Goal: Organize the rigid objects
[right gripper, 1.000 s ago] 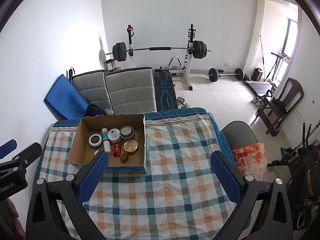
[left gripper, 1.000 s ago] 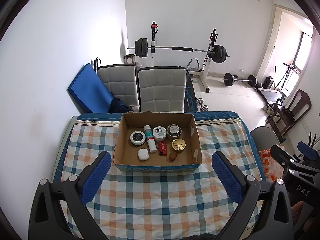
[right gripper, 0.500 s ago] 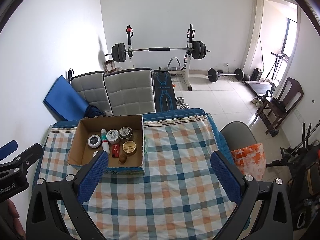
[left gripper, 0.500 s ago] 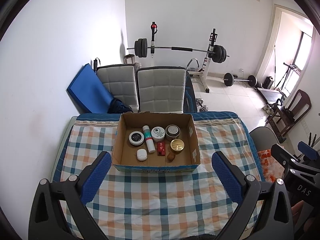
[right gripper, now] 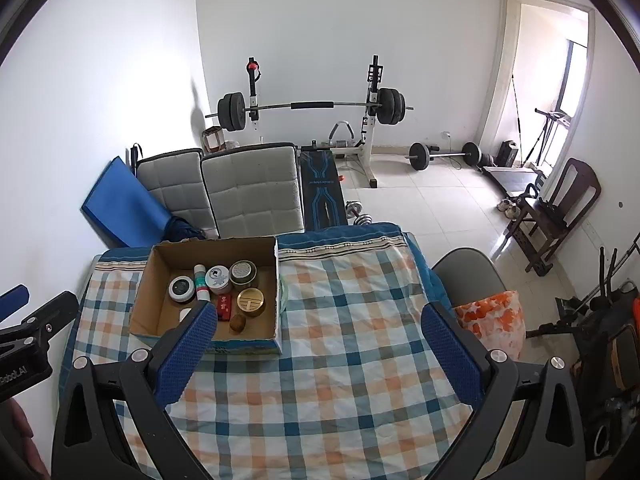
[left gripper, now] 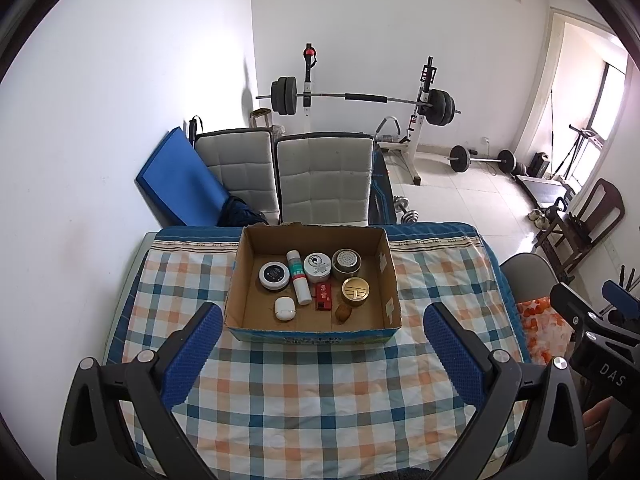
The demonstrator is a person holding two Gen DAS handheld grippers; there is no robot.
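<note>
On the checked tablecloth [left gripper: 320,400] sits a cardboard box [left gripper: 312,330], chairs [left gripper: 324,176] behind.

This is a room in a home, used half as a dining space and half as a home gym. A table [left gripper: 320,400] under a checked cloth [right gripper: 340,380] fills the foreground, with two grey padded chairs [left gripper: 324,178] pushed against its far edge and a plain grey chair [right gripper: 466,276] at its right edge. Behind them stands a white rack holding a loaded barbell [left gripper: 360,98] over a weight bench [right gripper: 322,192]. A second barbell [right gripper: 444,154] and small dumbbells [left gripper: 406,210] lie on the pale tiled floor. A blue folded mat [left gripper: 180,184] leans on the white wall, and a dark wooden chair [right gripper: 560,204] stands near the bright doorway.
</note>
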